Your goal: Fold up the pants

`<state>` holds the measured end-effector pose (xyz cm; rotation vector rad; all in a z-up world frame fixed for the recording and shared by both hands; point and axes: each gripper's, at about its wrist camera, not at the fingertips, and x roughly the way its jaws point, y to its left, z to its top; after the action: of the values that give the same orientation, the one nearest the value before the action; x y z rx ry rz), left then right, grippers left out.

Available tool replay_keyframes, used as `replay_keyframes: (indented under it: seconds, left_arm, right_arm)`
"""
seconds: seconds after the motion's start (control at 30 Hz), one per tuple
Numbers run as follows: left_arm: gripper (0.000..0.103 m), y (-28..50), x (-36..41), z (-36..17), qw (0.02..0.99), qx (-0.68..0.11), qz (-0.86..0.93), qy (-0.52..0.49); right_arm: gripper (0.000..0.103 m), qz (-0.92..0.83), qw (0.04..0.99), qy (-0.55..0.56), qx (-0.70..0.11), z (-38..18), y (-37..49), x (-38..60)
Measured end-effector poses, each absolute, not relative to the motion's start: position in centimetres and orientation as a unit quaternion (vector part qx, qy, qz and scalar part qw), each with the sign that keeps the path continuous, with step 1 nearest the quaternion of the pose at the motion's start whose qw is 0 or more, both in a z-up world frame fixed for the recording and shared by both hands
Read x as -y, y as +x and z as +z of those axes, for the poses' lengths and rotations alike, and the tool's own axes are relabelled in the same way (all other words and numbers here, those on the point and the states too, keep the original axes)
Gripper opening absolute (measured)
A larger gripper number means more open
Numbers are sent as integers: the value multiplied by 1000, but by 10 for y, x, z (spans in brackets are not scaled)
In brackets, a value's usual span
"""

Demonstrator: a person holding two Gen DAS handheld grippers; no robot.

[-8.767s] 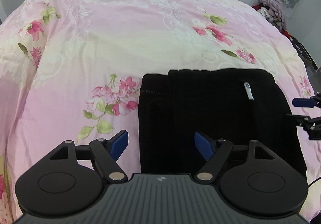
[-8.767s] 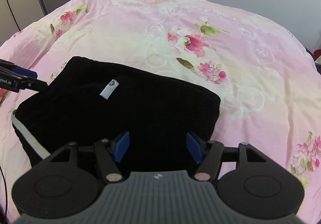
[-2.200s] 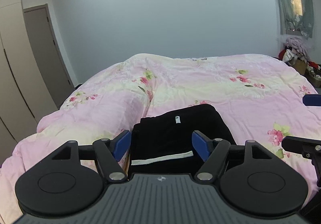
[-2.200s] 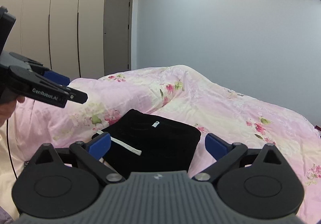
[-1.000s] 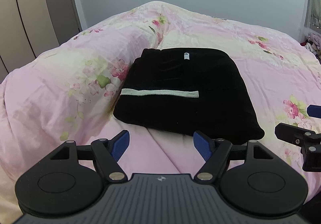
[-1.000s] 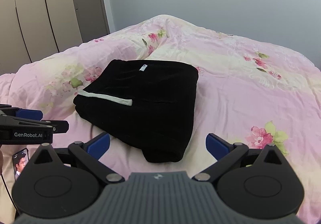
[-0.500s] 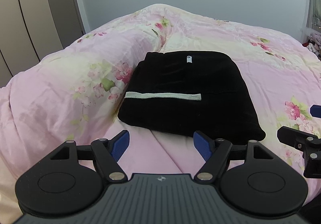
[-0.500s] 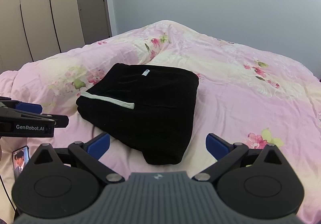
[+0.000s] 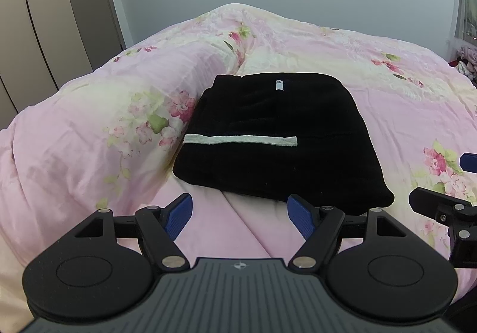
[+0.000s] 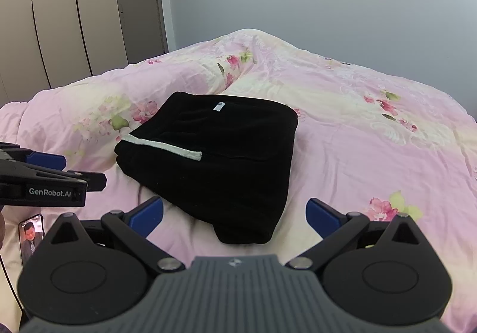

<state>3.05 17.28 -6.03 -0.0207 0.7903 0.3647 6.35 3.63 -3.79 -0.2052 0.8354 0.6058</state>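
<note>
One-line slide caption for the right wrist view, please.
Folded black pants rest on the floral duvet; right tool and left tool both open, clear of the fabric.

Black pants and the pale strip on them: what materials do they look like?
Black pants: soft matte knit, possibly fleece or ribbed; no sheen, rounded thick folds. Pale strip: flat woven-looking tape or drawstring, off-white, slightly frayed end. Fibre can't be told.
</note>
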Motion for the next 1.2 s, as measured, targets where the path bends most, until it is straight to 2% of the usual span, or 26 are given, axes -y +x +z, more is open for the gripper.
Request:
replay_keyframes:
  seconds: [1.2]
  left_arm:
    - [86, 34, -171, -61, 908, -387, 159, -12]
  right_arm:
    - [98, 305, 860, -113, -393, -32, 57, -42]
